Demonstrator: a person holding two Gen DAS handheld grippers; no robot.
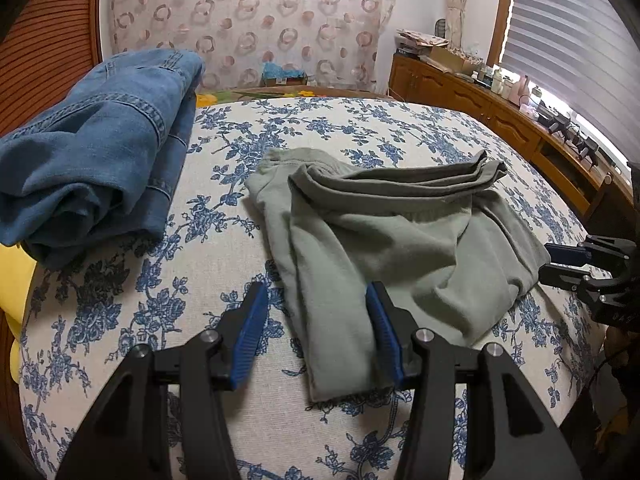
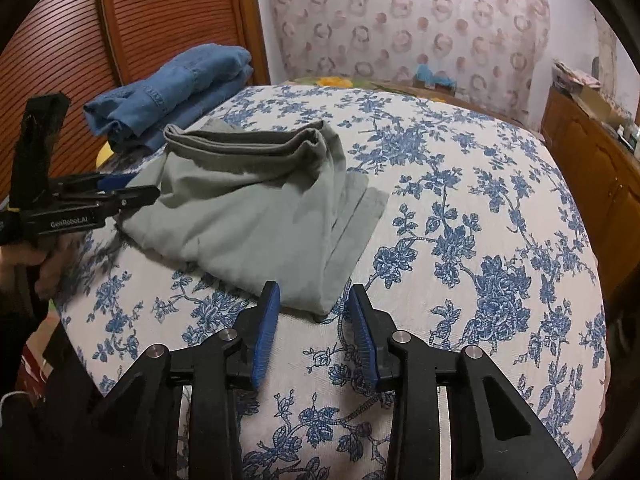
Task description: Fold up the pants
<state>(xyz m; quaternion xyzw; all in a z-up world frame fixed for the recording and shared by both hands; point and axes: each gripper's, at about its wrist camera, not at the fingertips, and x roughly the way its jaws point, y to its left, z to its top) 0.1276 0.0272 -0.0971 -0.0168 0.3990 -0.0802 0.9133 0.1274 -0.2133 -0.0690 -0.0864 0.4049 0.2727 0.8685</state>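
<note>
Grey-green pants (image 1: pixel 384 232), folded into a loose bundle, lie on a bed under a blue-flowered cover (image 1: pixel 360 128), with folded blue jeans (image 1: pixel 100 152) well apart at the bed's far left corner beside a slatted wooden door (image 2: pixel 160 20). The left claw (image 1: pixel 316 300) stands released, straddling the narrow folded strip at the bundle's near left edge without pinching it. The right claw (image 2: pixel 314 300) is likewise released, its blue pads (image 2: pixel 266 336) either side of the near corner of the pants and just short of the cloth.
</note>
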